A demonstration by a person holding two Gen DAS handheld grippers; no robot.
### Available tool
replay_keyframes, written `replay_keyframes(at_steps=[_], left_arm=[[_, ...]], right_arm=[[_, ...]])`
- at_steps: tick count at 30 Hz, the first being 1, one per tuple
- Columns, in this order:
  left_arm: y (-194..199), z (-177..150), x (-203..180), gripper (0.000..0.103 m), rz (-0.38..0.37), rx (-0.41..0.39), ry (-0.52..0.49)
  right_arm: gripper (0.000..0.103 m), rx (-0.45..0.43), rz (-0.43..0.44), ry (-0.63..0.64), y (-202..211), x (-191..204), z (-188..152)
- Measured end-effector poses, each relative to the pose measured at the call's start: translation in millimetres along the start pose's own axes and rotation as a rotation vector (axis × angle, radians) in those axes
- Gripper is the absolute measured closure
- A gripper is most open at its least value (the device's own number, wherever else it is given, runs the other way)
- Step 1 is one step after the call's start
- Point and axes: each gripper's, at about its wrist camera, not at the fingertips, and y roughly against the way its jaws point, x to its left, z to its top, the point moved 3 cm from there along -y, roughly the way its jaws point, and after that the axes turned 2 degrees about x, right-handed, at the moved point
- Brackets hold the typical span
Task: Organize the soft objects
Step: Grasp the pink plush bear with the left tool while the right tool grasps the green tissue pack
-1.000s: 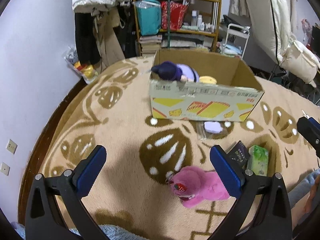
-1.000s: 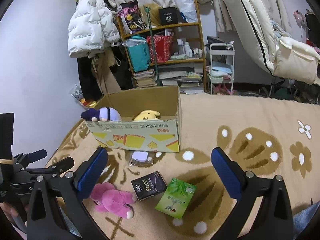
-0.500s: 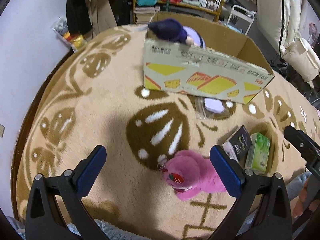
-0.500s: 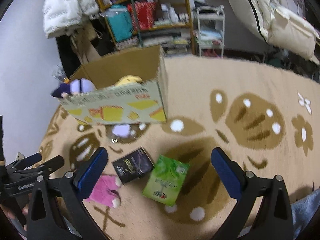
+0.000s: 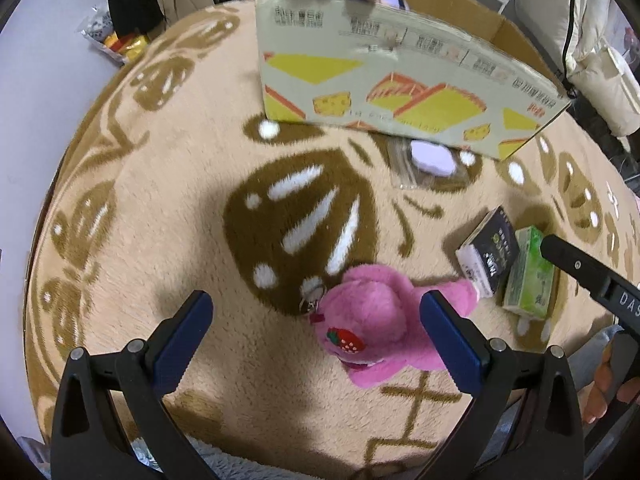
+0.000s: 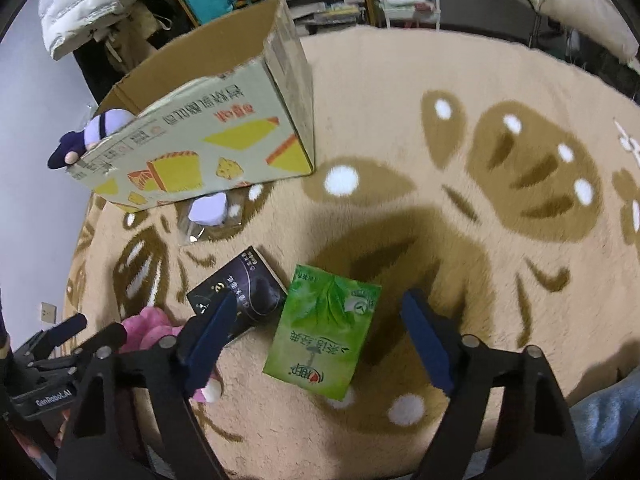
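Both tongs dropped closer: left tongs point(image 5: 316, 334) agape, pink plush point(image 5: 376, 320) at 3 o'clock; right tongs point(image 6: 320, 340) agape over green pack point(image 6: 324, 332).

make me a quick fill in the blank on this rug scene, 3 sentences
The plush toy on the rug is ____ in colour.
The tissue pack between the right hand-held gripper fingers is ____.
The jaws of the left hand-held gripper stand ____.

Missing words: pink; green; open

Left claw point(image 5: 316, 330), right claw point(image 6: 318, 338): both spread wide.
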Motion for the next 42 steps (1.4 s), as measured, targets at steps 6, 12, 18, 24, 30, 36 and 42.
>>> replay_keyframes(at_steps=[6, 12, 18, 24, 30, 36, 42], left_arm=[[-12, -4, -7, 0.001, 0.017, 0.043, -0.026], [-14, -3, -7, 0.001, 0.013, 0.043, -0.018], [-17, -2, -4, 0.002, -0.003, 0.049, 0.012], [-15, -4, -10, 0.021, -0.054, 0.046, 0.004], [-16, -2, -18, 0.045, -0.116, 0.043, -0.003], [-25, 1, -12, 0.045, -0.148, 0.078, 0.053], [-27, 0, -5, 0.049, -0.177, 0.092, 0.088]], right_arm=[[0.029, 0.055, 0.016, -0.033, -15, -4, 0], [0.029, 0.099, 0.022, -0.042, -27, -3, -2], [0.029, 0.133, 0.021, -0.053, -39, -3, -4], [0.035, 0.134, 0.017, -0.045, -40, 2, -4], [0.036, 0.135, 0.013, -0.041, -44, 9, -1], [0.036, 0.136, 0.012, -0.043, -44, 10, -1], [0.042, 0.135, 0.003, -0.035, -42, 2, -3]])
